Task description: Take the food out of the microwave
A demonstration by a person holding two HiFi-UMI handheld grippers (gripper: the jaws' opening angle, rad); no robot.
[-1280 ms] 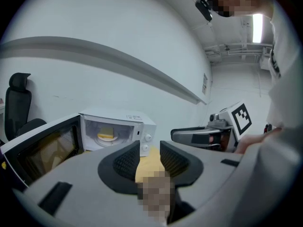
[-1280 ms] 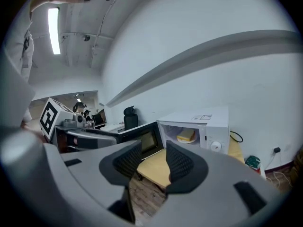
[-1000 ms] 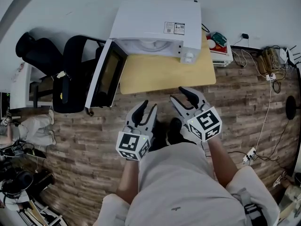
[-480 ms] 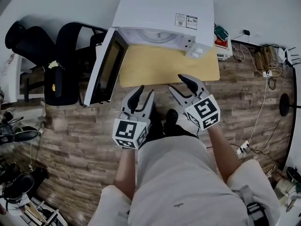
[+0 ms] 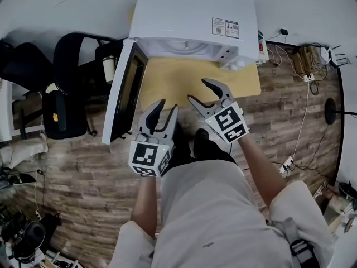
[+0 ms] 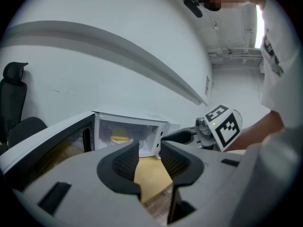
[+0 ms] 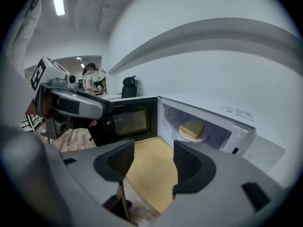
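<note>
Right gripper view is looking along the two dark ribbed fingers of the right gripper (image 7: 152,163). Its jaws are opening, nothing is lying between them, and they are touching nothing. Through the gap a pale wooden table (image 7: 144,174) is showing. Beyond it, ahead and slightly to the right of the fingers, the flat yellow slab of food (image 7: 191,128) is sitting on a round white plate (image 7: 194,137). That plate is lying at the middle of the floor inside the white microwave (image 7: 239,126), well apart from the fingertips.

The slab is lying flat, and its longer side seems to be running slantwise to the opening, though that is hard to judge from here. The dark-glass door (image 7: 128,119) is standing swung out on the left side of the opening.

In the head view the right gripper (image 5: 202,92) is reaching over the table's front edge. It is the nearer of the two to the cavity, which is opening toward it from the table's rear edge.

The left gripper (image 5: 167,107) is hanging just short of that front edge, beside the free edge of the door (image 5: 125,91). In the left gripper view its fingers (image 6: 150,160) are standing wide apart and are empty, with the food (image 6: 120,135) showing small and far ahead. By this layout, the right gripper looks to be having the straighter line in.
</note>
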